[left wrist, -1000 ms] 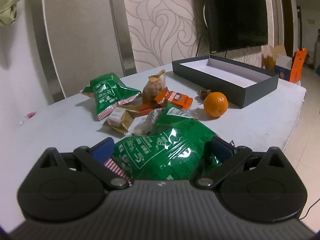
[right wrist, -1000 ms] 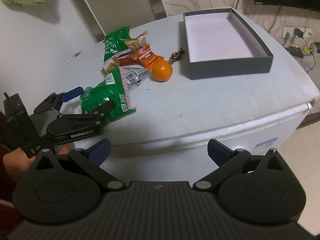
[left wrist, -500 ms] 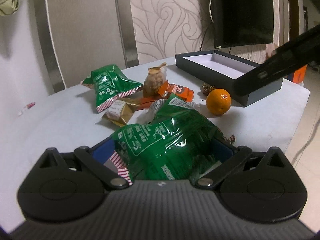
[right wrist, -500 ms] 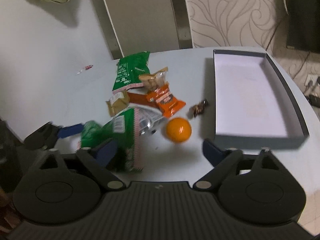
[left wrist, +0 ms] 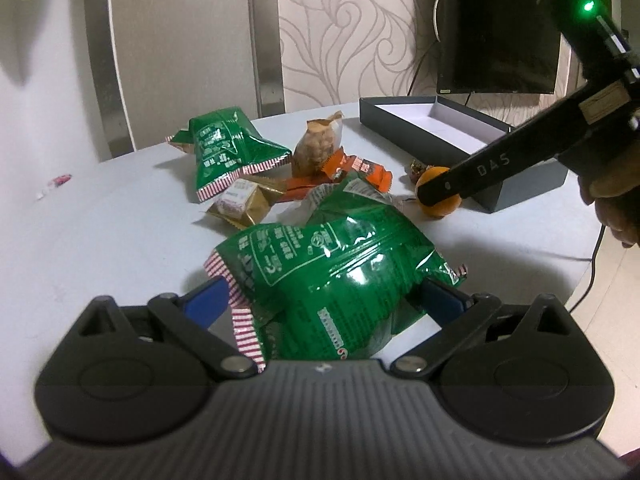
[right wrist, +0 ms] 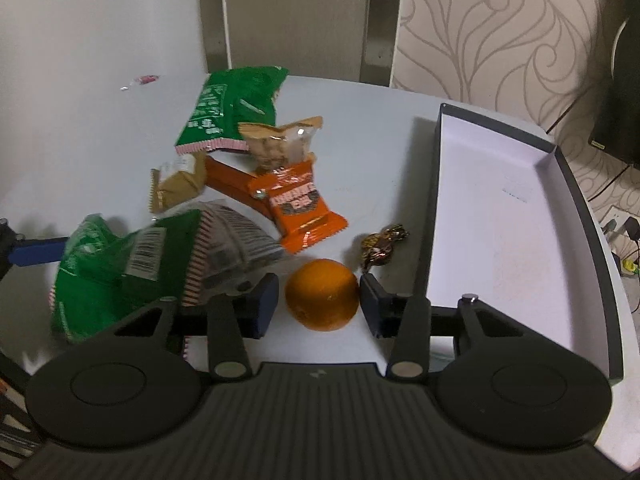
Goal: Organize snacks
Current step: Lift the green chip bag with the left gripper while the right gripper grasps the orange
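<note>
My left gripper [left wrist: 324, 300] is shut on a green snack bag [left wrist: 332, 264] and holds it a little above the white table [left wrist: 100, 232]. The bag also shows in the right wrist view [right wrist: 120, 264], blurred. My right gripper [right wrist: 318, 304] is open, its pads on either side of an orange [right wrist: 322, 300] that rests on the table, with small gaps. A dark grey box [right wrist: 500, 232] with a white inside lies open to the right of the orange.
On the table lie a second green bag [right wrist: 232, 108], a nut pouch [right wrist: 280, 144], orange bar packets [right wrist: 300, 204], a gold packet [right wrist: 176, 184] and a wrapped candy [right wrist: 380, 244]. A television [left wrist: 496, 36] hangs behind the box. The table's edge is at right.
My left gripper has lifted the green bag off the table. My right gripper has moved forward over the table and come down around the orange.
</note>
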The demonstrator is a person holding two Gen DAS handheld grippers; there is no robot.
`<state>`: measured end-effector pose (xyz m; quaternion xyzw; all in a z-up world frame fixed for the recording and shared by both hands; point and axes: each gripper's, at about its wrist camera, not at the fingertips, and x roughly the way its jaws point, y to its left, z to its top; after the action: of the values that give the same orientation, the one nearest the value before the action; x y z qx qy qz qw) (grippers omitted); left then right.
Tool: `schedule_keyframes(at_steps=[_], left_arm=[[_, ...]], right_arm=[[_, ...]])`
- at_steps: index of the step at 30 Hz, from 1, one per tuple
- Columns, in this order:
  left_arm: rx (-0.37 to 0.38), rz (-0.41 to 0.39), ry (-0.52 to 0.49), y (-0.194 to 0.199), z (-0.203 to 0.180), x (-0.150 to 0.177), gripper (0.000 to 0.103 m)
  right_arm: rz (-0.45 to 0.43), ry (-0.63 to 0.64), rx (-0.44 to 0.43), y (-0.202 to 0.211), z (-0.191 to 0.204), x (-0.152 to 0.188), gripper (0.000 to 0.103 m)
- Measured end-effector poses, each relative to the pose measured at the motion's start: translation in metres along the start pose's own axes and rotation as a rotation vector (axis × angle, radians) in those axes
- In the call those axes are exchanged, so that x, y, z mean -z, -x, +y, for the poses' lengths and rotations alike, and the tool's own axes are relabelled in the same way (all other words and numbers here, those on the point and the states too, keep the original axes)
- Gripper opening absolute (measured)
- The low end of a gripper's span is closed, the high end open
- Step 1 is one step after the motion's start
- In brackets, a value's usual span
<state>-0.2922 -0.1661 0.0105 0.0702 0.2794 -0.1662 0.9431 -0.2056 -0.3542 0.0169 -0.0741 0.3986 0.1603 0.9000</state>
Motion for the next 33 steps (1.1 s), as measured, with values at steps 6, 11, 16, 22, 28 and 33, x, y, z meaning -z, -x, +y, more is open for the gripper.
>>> schedule_keyframes(at_steps=[6,11,16,22,28,33], left_arm=[[-0.005,-0.006,0.011,-0.005,0.002,-0.001,0.103],[0.018,0.003,0.068,-0.014,0.007,0.0,0.103],[0.027,0.047,-0.004,-0.03,0.0,0.003,0.085],[0.085,0.041,0.063,-0.028,0.009,-0.004,0.052],[0.077,0.019,0.062,-0.017,0.013,-0.006,0.044],[0.072,0.013,0.072,-0.002,0.026,-0.003,0.042]], right_arm=[[0.033,-0.051,-0.016,-0.011,-0.014,-0.002,0.052],[0.039,-0.032,-0.02,-0.014,-0.013,-0.003,0.051],[0.058,-0.037,-0.022,-0.012,-0.015,-0.003,0.049],[0.062,-0.047,-0.036,-0.005,-0.009,0.001,0.049],[0.042,-0.063,-0.041,0.013,-0.002,0.005,0.048],[0.038,-0.087,-0.048,0.026,0.008,0.011,0.049]])
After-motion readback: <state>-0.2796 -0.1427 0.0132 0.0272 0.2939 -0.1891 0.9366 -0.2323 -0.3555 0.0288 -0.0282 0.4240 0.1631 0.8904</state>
